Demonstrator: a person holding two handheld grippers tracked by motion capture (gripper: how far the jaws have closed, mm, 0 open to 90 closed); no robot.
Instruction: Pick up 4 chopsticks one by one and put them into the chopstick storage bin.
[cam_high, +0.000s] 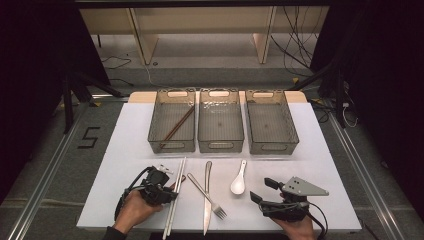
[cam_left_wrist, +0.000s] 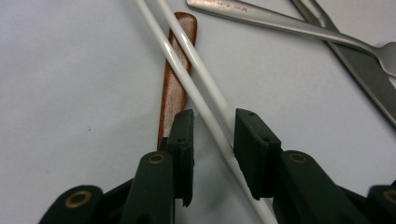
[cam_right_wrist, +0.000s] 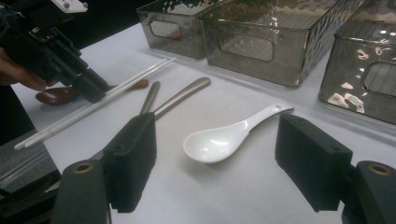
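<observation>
The left gripper (cam_left_wrist: 212, 123) is closing in on the pair of white chopsticks (cam_left_wrist: 196, 79), which are lying as a long diagonal at the lower left of the high view, resting across a brown wooden spoon (cam_left_wrist: 175, 79) on the white bench (cam_high: 320, 150). Its jaws are standing apart either side of the sticks without pressing them yet (the gap is narrow, though), so the step in hand looks like the pickup. Next, I judge, the jaws need to squeeze both sticks together and lift them clear of the spoon beneath. The left hand (cam_high: 132, 210) is tilting the gripper down and across toward the sticks. At lower right, the right gripper (cam_right_wrist: 219, 161) is hovering low with jaws wide apart, pointing at the white ceramic spoon (cam_right_wrist: 224, 137). A fork (cam_high: 207, 195) and knife (cam_high: 207, 197) are lying crossed in the middle, below three baskets (cam_high: 220, 127)
</observation>
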